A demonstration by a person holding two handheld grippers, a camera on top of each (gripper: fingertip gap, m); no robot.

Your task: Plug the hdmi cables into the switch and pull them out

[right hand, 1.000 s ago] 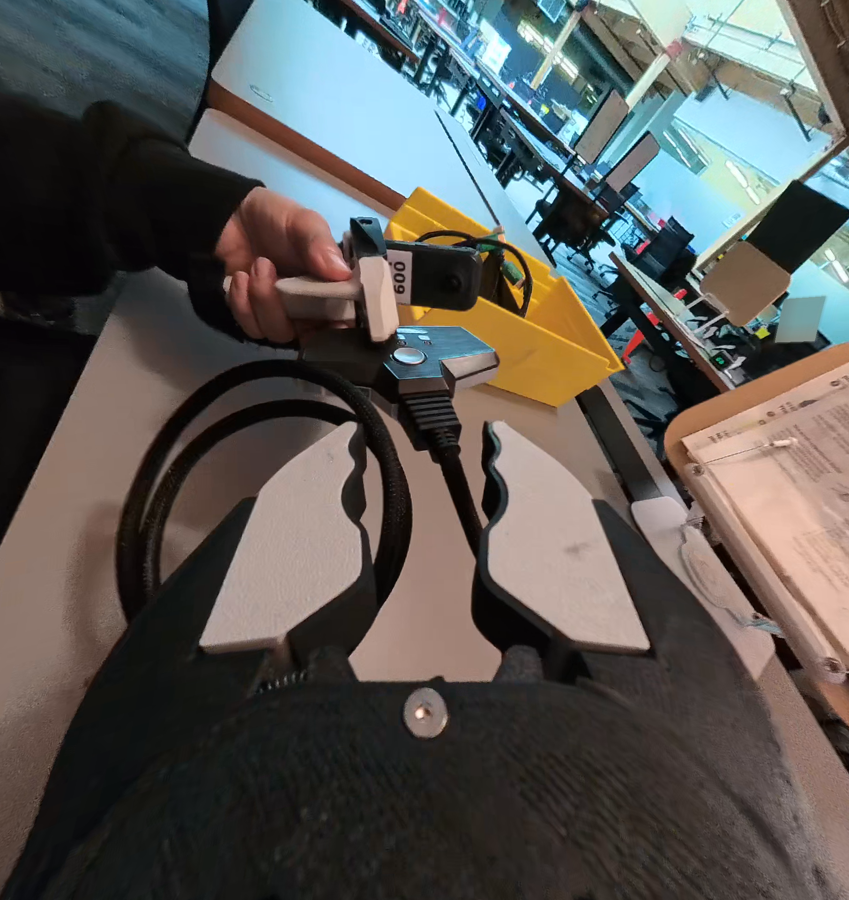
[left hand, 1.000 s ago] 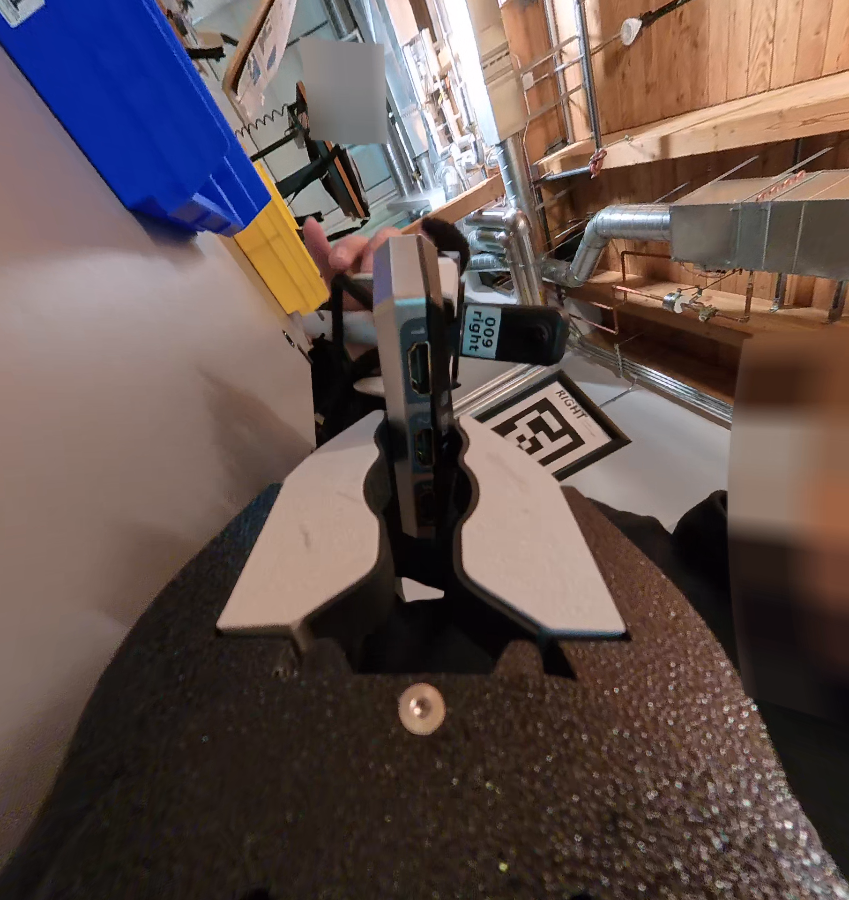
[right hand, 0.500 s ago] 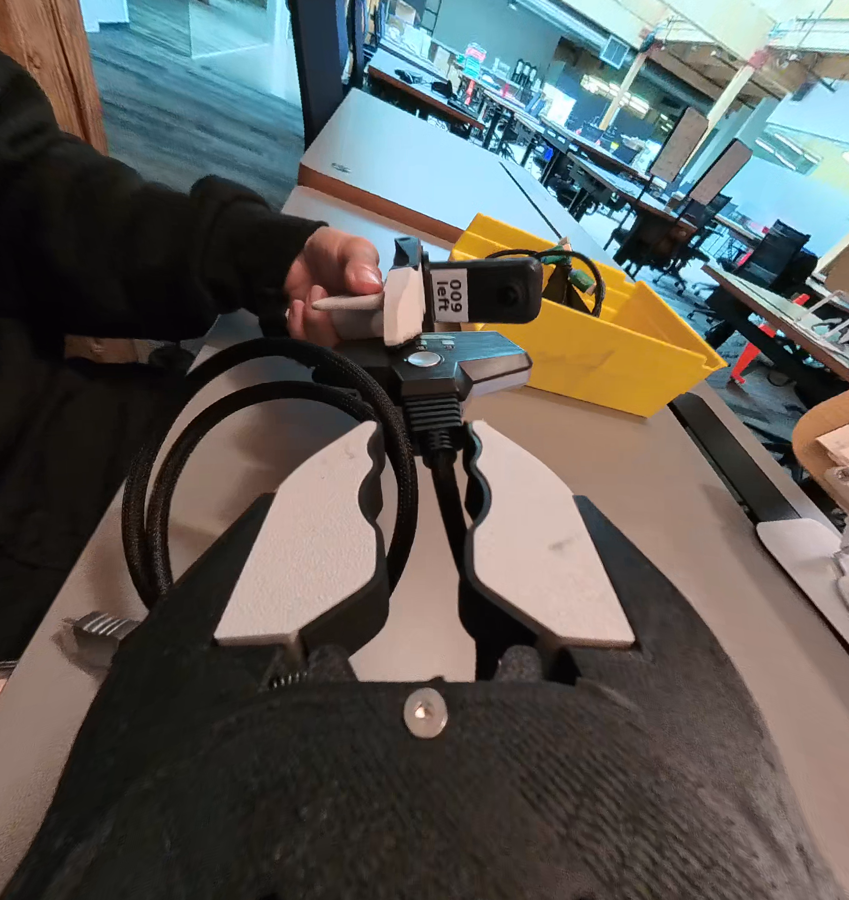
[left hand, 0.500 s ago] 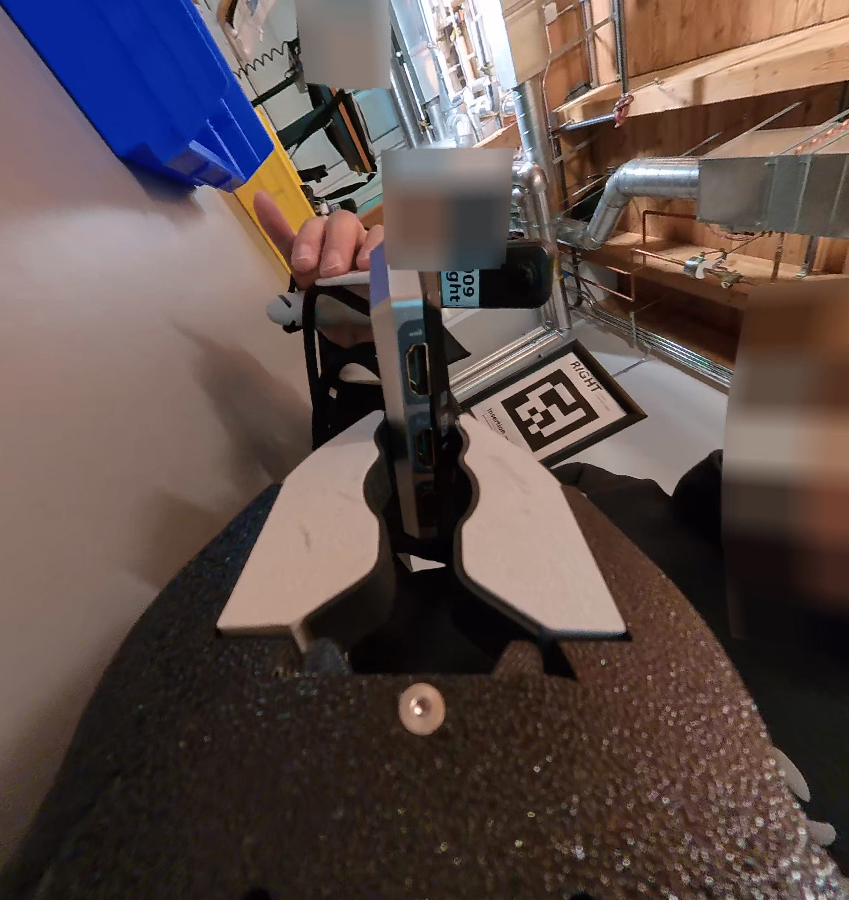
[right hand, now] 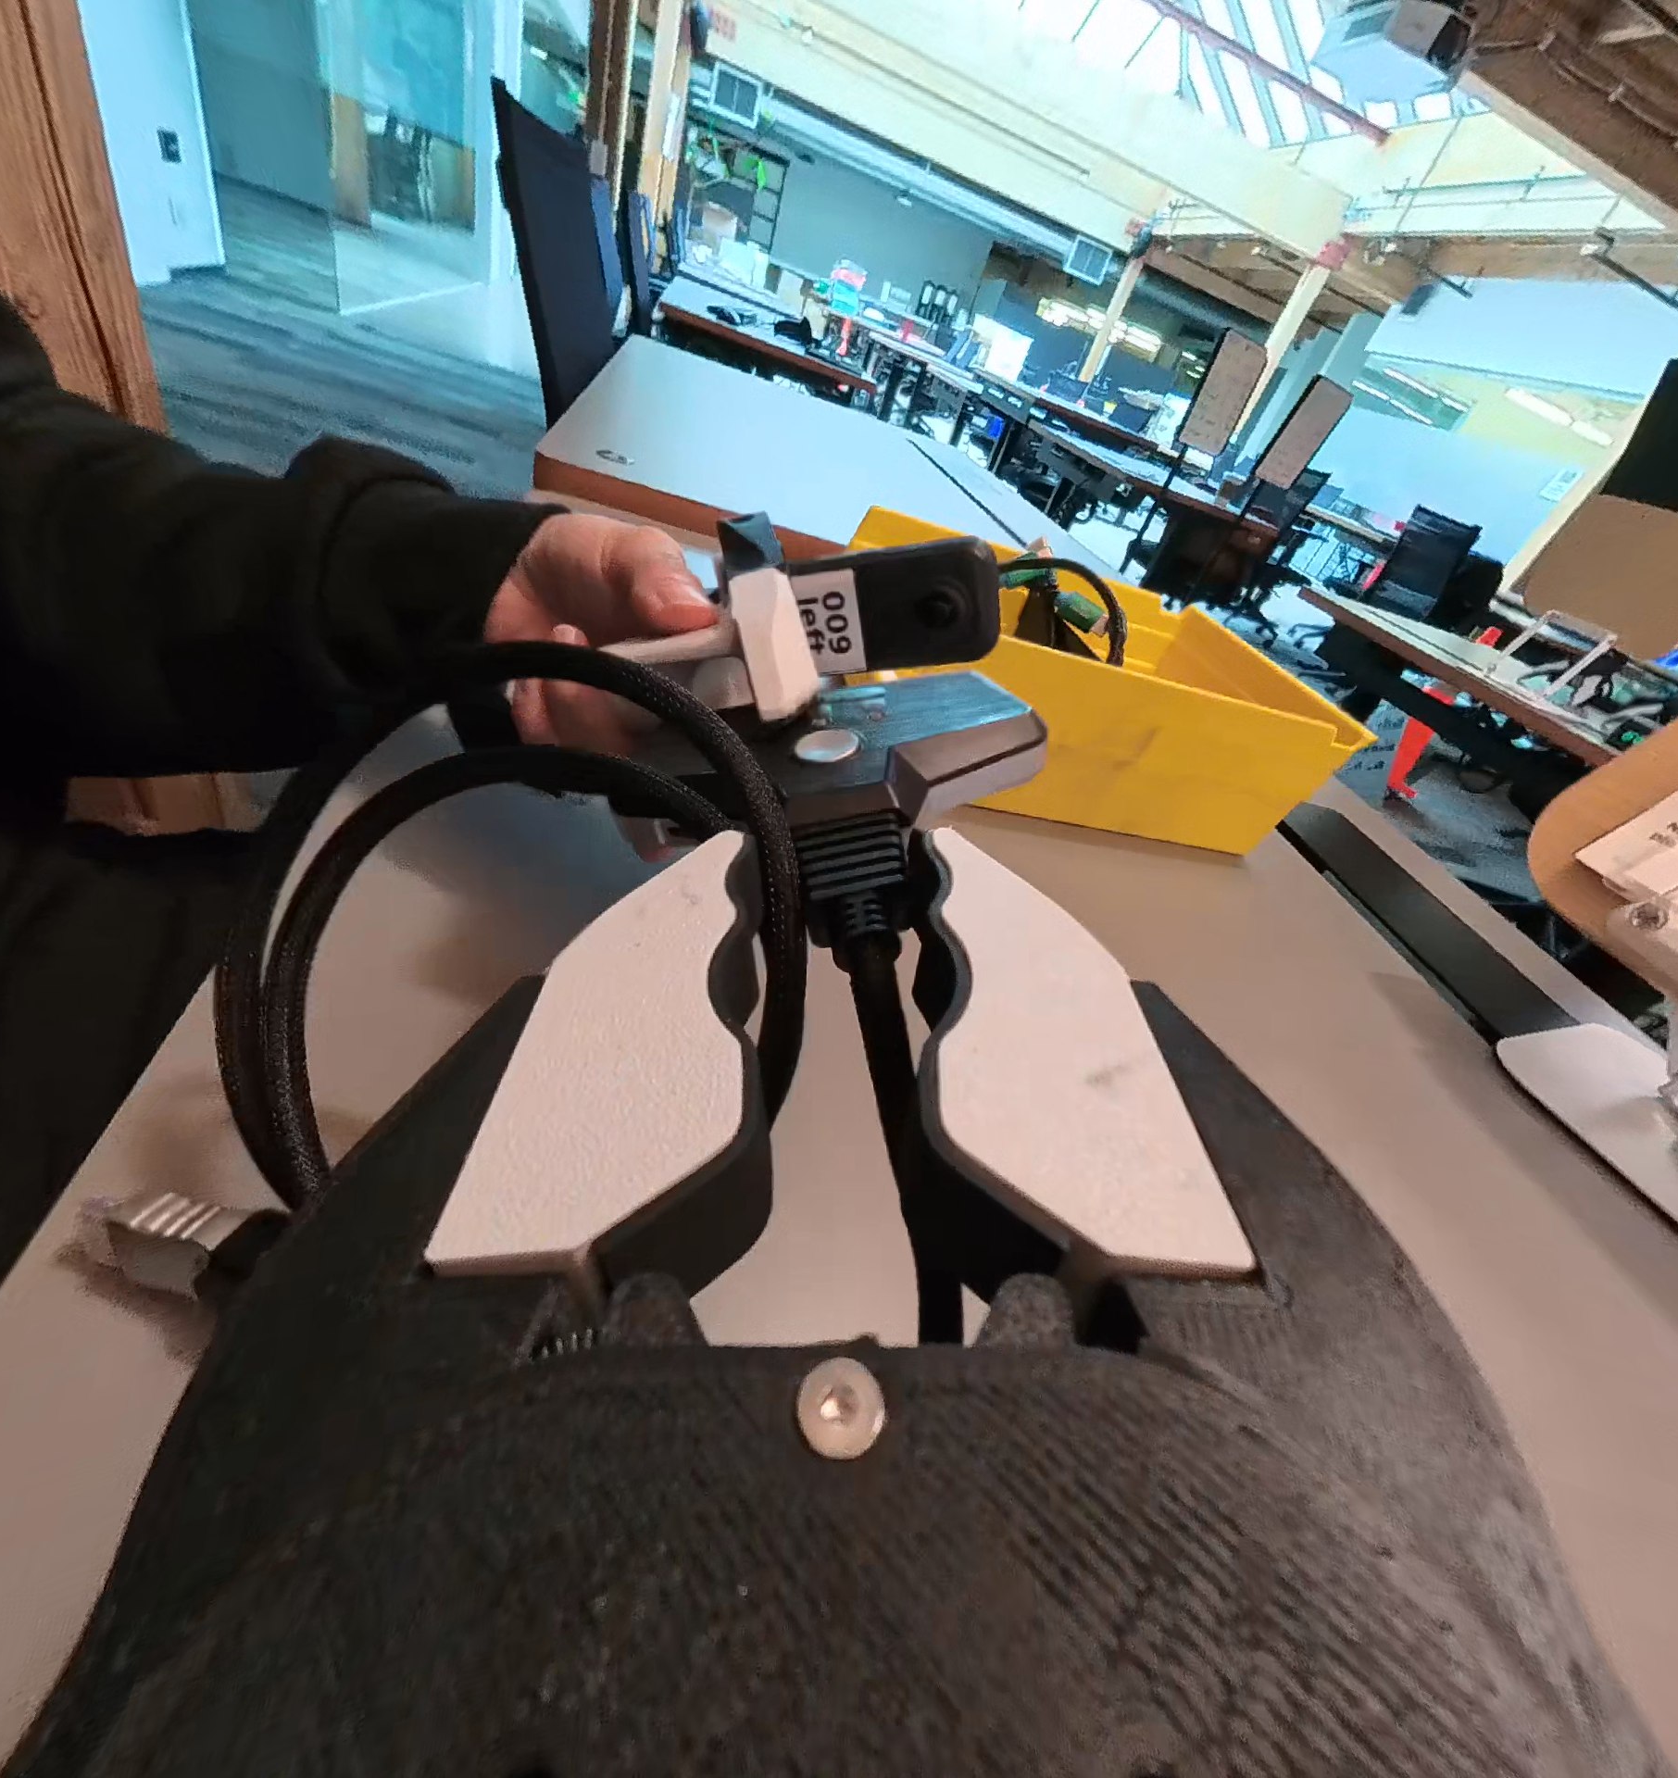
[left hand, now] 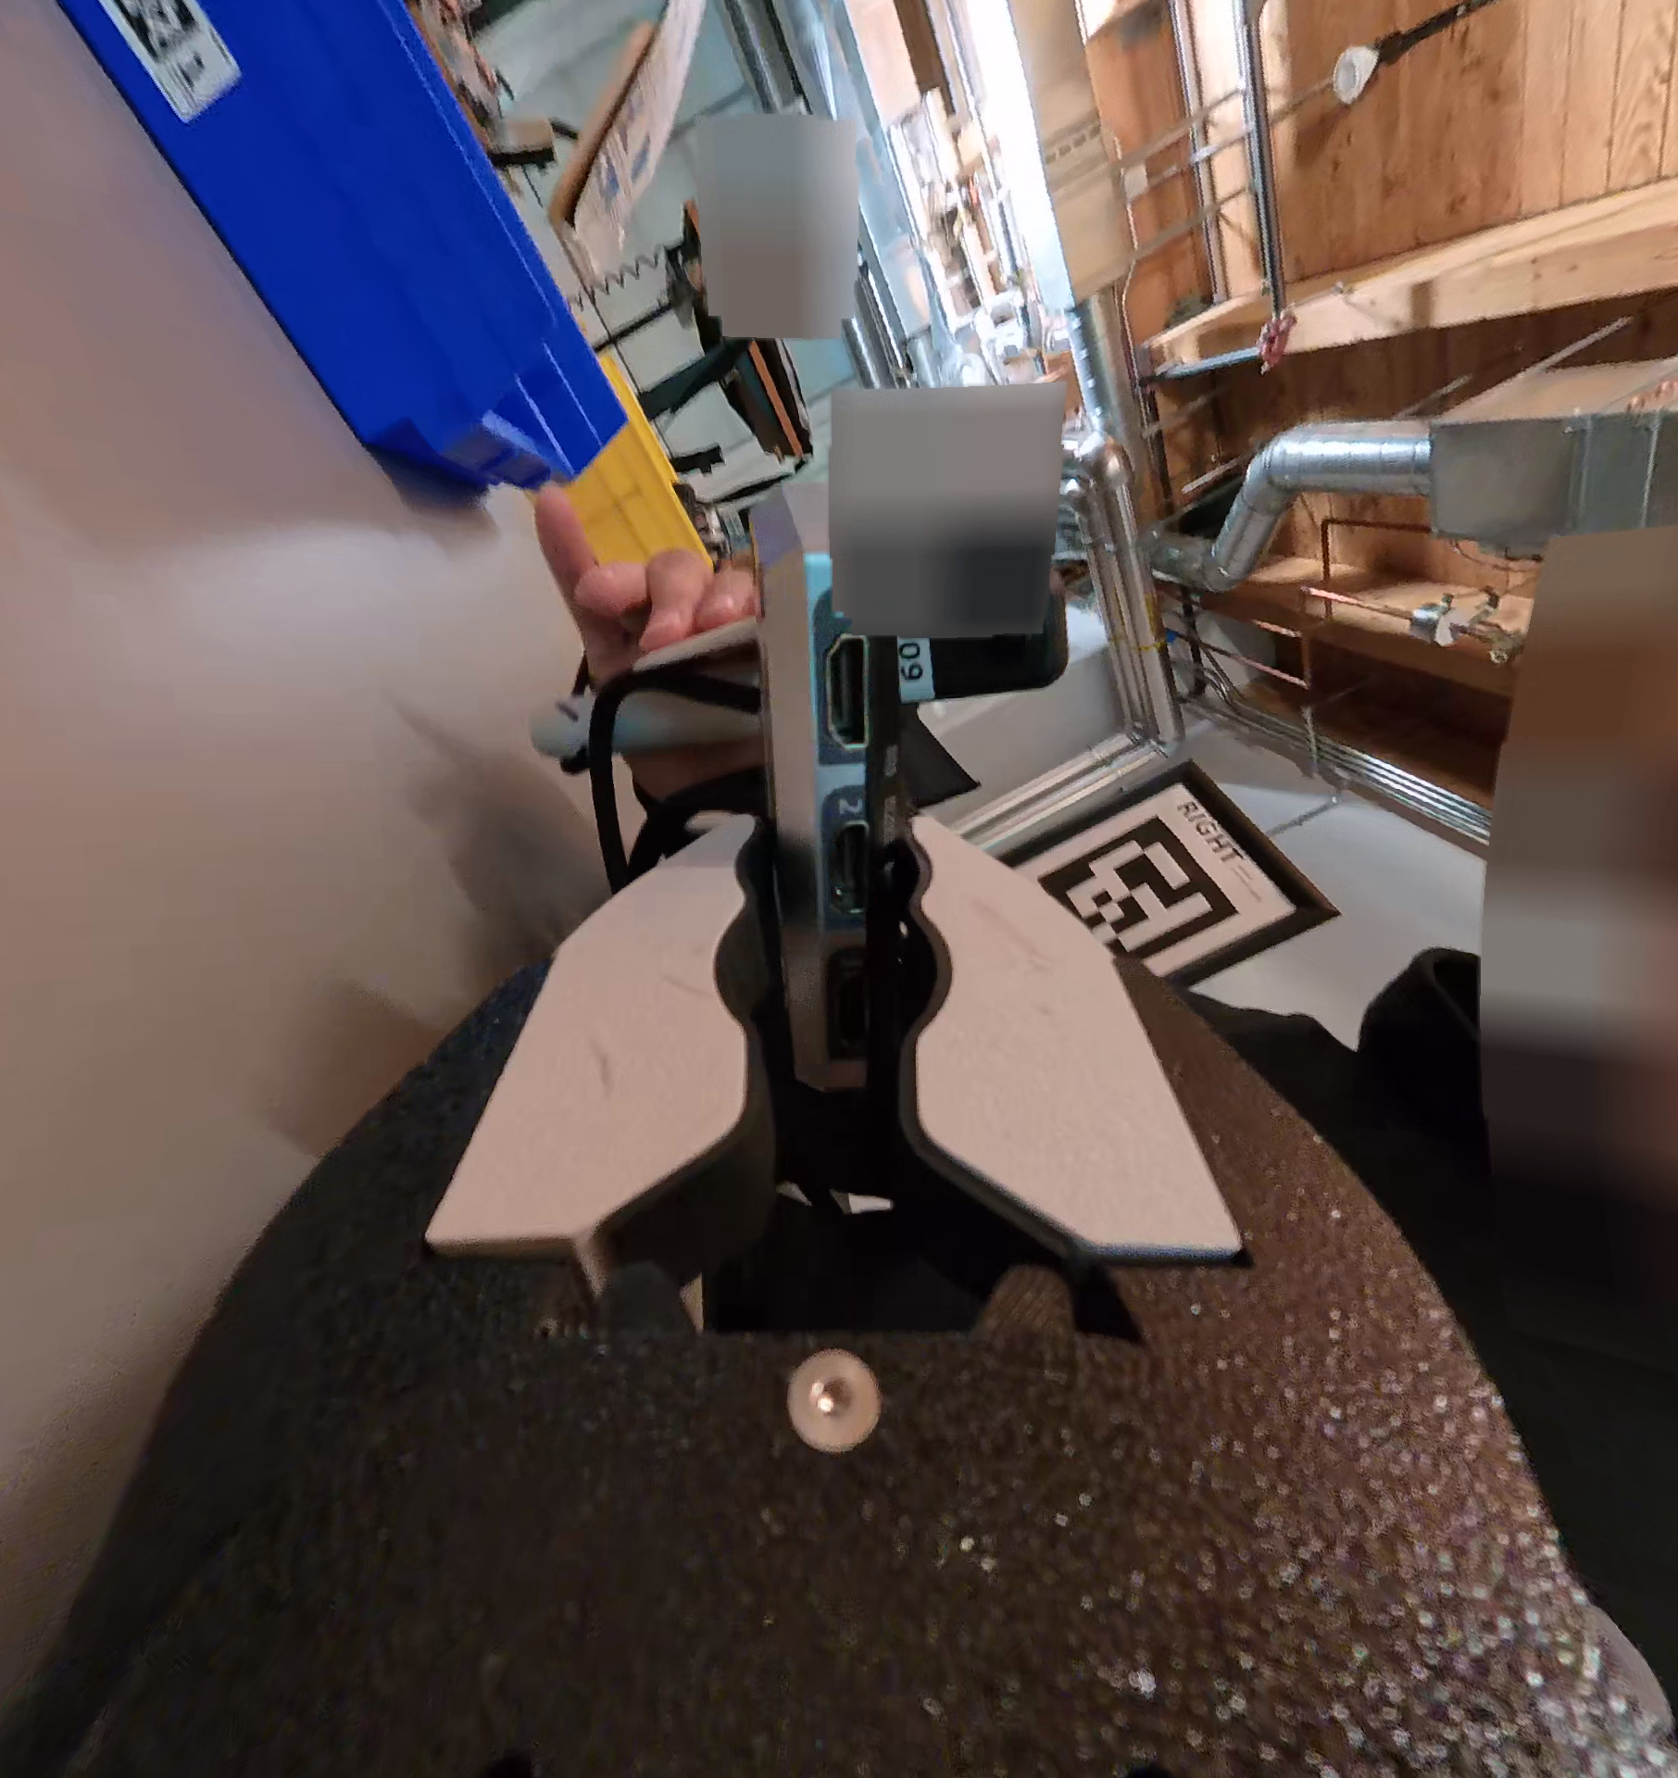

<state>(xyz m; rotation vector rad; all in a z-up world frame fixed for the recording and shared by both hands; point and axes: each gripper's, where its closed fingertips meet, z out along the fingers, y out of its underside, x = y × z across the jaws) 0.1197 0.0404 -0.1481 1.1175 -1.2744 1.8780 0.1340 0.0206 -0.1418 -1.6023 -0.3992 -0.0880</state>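
Your left tool (left hand: 830,895) clamps the switch (left hand: 806,818) edge-on above the surface (right hand: 1249,962). Your right tool (right hand: 840,895) pinches the hdmi cable plug (right hand: 850,851) at the switch, yellow bin (right hand: 1153,731) just beyond.

The space between the fingers of the left gripper (left hand: 830,856) is being filled by the switch (left hand: 816,770), held on its edge. Its top port is standing free above the fingertips, but the right gripper (right hand: 840,866) is crowding just behind it. The right gripper's gap is being taken by the black plug (right hand: 850,861), and the braided cable (right hand: 267,1010) is looping across its left side. The yellow bin (right hand: 1153,741) is blocking the far table (right hand: 1393,1010); the near right strip is lying open.
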